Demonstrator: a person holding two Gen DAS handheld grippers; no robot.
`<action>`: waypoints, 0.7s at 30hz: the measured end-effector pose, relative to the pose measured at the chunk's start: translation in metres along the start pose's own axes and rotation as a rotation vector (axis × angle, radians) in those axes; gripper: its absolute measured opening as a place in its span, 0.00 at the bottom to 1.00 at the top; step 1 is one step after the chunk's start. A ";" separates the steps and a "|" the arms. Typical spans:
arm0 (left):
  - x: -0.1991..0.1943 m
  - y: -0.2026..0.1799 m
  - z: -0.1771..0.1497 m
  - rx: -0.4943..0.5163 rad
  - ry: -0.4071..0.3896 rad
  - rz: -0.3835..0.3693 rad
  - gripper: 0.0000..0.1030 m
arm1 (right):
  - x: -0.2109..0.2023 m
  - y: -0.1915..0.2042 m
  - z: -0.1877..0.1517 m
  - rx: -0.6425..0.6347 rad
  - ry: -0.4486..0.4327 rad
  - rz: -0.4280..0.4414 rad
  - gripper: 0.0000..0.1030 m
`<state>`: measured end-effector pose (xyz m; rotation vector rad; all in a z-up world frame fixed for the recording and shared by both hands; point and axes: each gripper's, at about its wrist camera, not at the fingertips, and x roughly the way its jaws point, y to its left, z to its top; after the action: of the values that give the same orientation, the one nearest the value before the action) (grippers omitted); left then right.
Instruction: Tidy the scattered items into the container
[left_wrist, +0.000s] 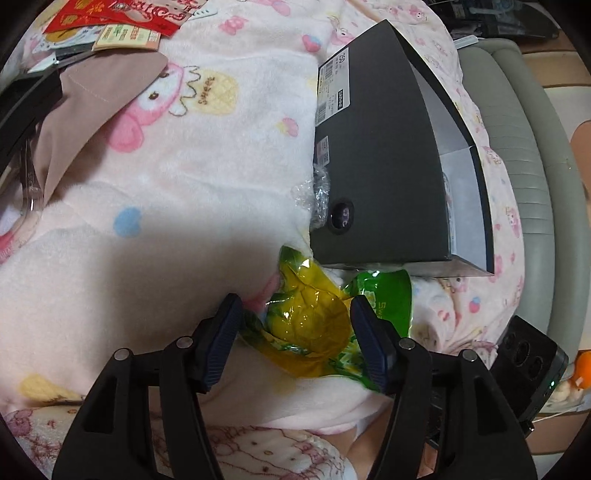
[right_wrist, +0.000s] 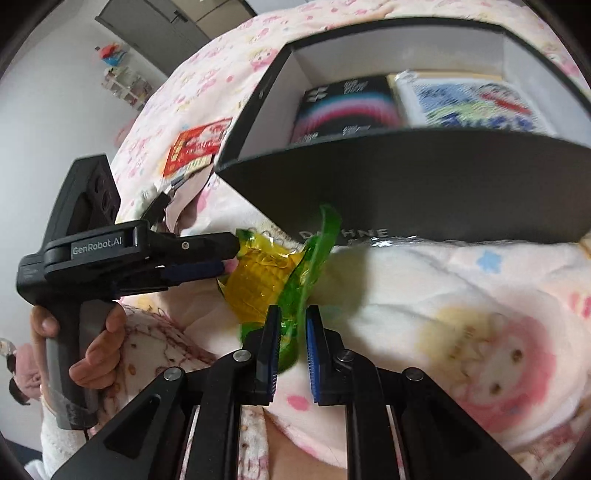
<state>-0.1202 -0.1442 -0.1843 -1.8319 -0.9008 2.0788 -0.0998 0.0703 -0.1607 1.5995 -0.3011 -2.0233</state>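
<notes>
Currently my right gripper (right_wrist: 291, 332) pinches the green-and-yellow snack bag's (right_wrist: 258, 280) edge, jaws nearly closed; left gripper (left_wrist: 295, 332) straddles it, jaws half open, steadying it beside the black shoebox (right_wrist: 406, 184).

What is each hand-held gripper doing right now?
Left hand-held gripper: open around the snack packet.
Right hand-held gripper: shut on the packet's green edge.

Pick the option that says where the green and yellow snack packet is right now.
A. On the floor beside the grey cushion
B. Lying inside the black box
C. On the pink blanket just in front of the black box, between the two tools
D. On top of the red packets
C: the green and yellow snack packet lies on the pink blanket below the black box, with the right tool pinching its green edge.
</notes>
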 end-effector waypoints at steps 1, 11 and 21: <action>0.000 -0.001 0.001 0.002 -0.003 -0.002 0.60 | 0.003 -0.001 0.001 0.007 0.001 0.016 0.05; -0.010 -0.028 -0.013 0.125 -0.029 -0.111 0.60 | -0.058 0.003 -0.010 -0.014 -0.175 -0.038 0.00; -0.020 -0.035 -0.018 0.172 -0.064 -0.121 0.59 | -0.039 -0.023 -0.004 0.038 -0.092 -0.108 0.00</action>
<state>-0.1067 -0.1221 -0.1486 -1.5941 -0.7988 2.0800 -0.0963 0.1106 -0.1401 1.5788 -0.2943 -2.1891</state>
